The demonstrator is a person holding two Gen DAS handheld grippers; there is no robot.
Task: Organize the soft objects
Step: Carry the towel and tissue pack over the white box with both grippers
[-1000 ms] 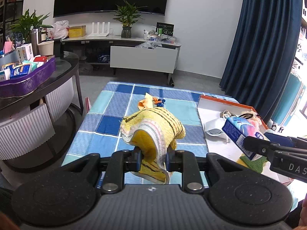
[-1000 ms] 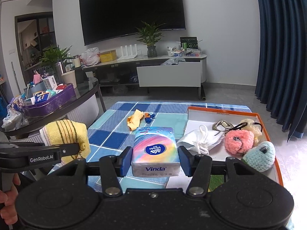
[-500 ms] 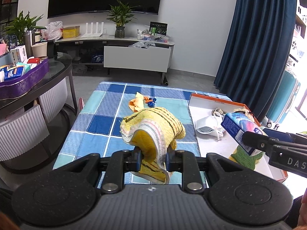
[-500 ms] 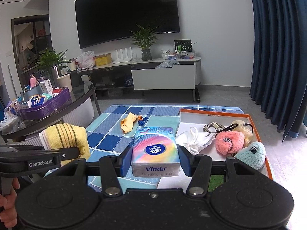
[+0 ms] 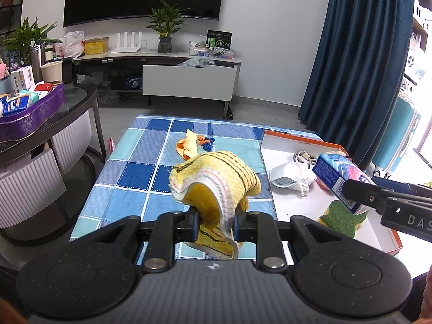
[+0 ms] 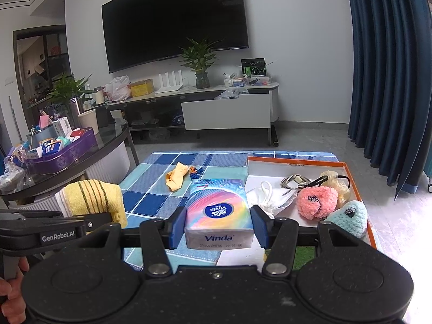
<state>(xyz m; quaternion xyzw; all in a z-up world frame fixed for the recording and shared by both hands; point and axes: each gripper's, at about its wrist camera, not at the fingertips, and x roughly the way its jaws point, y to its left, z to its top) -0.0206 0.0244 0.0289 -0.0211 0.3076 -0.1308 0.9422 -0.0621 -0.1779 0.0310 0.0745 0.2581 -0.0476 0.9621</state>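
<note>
My left gripper is shut on a folded yellow striped towel and holds it above the blue checked tablecloth. The towel also shows in the right wrist view. My right gripper is shut on a rainbow Vinda tissue pack, held above the near left edge of the orange-rimmed white tray. The pack also shows in the left wrist view. The tray holds a white pouch, a pink plush, a mint crochet toy and a green sponge.
An orange cloth and small blue bits lie on the far part of the tablecloth. A cable lies in the tray. A glass side table with a purple basket stands left. A TV cabinet and blue curtains stand behind.
Both grippers have drawn back and risen a little with their loads; the table and tray look slightly farther away. Both grips are unchanged.
</note>
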